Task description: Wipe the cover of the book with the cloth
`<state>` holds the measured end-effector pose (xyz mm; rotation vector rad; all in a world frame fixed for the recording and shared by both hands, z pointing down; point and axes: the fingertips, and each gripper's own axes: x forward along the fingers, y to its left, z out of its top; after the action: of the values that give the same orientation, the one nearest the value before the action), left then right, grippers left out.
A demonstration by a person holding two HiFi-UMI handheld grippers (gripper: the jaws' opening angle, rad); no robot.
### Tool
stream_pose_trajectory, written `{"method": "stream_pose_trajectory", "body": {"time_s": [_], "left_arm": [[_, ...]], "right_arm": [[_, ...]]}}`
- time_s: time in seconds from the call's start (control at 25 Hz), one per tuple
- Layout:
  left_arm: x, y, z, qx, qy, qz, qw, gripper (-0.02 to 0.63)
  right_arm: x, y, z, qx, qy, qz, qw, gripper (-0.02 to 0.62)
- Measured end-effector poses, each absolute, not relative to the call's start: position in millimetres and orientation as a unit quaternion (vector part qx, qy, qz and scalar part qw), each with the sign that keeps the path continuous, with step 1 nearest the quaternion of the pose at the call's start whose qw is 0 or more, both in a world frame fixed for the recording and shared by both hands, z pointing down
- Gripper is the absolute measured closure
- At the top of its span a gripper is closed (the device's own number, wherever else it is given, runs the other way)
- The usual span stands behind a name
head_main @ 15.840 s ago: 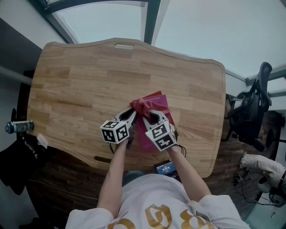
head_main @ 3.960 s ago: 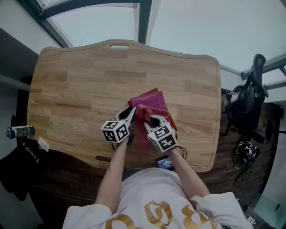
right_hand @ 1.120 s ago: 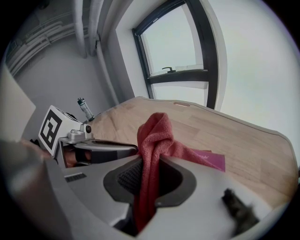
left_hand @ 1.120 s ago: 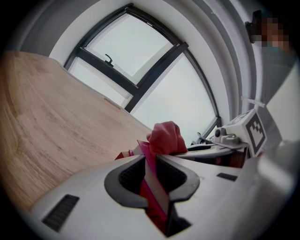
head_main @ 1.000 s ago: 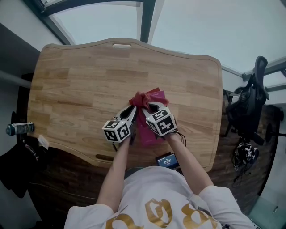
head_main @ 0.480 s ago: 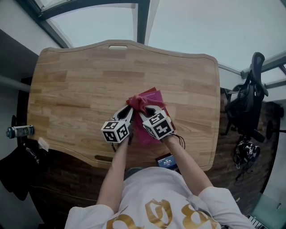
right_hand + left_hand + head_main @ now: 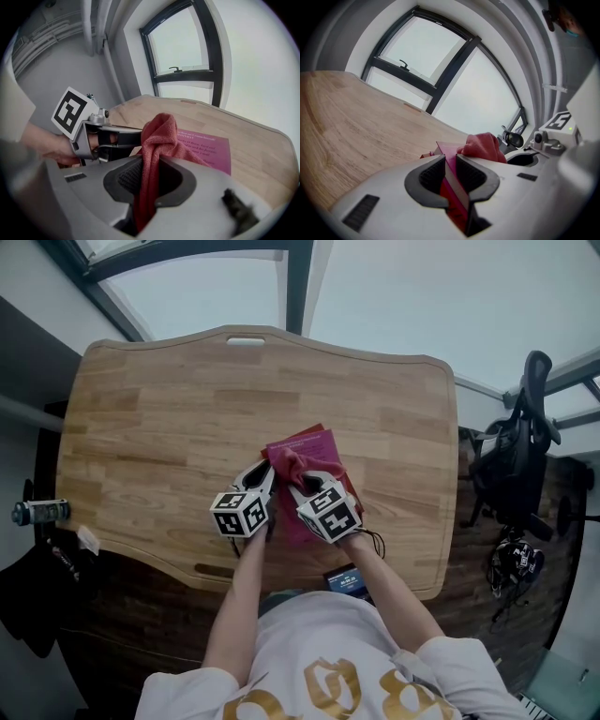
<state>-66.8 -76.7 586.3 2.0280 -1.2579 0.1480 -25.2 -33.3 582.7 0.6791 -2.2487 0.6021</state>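
Note:
A magenta book (image 7: 314,448) lies flat near the front middle of the wooden table (image 7: 169,418). My left gripper (image 7: 262,479) is shut on the book's left edge (image 7: 449,161), its jaws clamped on the cover and pages. My right gripper (image 7: 302,476) is shut on a red cloth (image 7: 157,140), which bunches out of the jaws and rests on the book's cover (image 7: 211,147). In the head view the cloth (image 7: 287,461) sits on the book's left part, between the two grippers. The left gripper (image 7: 117,139) shows beside the cloth in the right gripper view.
A phone (image 7: 345,580) lies at the table's front edge under my right forearm. An office chair (image 7: 520,456) stands off the table's right side. A can (image 7: 36,512) sits off the left edge. A window (image 7: 187,51) is behind the table.
My right gripper has dragged the cloth toward the left and a little nearer across the cover. The left gripper has stayed clamped on the book's edge.

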Motion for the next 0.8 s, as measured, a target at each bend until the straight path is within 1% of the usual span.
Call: {"method": "stream_pose_trajectory", "body": {"time_s": [0.8], "left_arm": [[-67.2, -76.9, 585.6, 0.788, -0.495, 0.063, 0.362, 0.529]], "right_arm": [[-20.3, 1.5, 581.7, 0.253, -0.872, 0.230, 0.351, 0.526]]}}
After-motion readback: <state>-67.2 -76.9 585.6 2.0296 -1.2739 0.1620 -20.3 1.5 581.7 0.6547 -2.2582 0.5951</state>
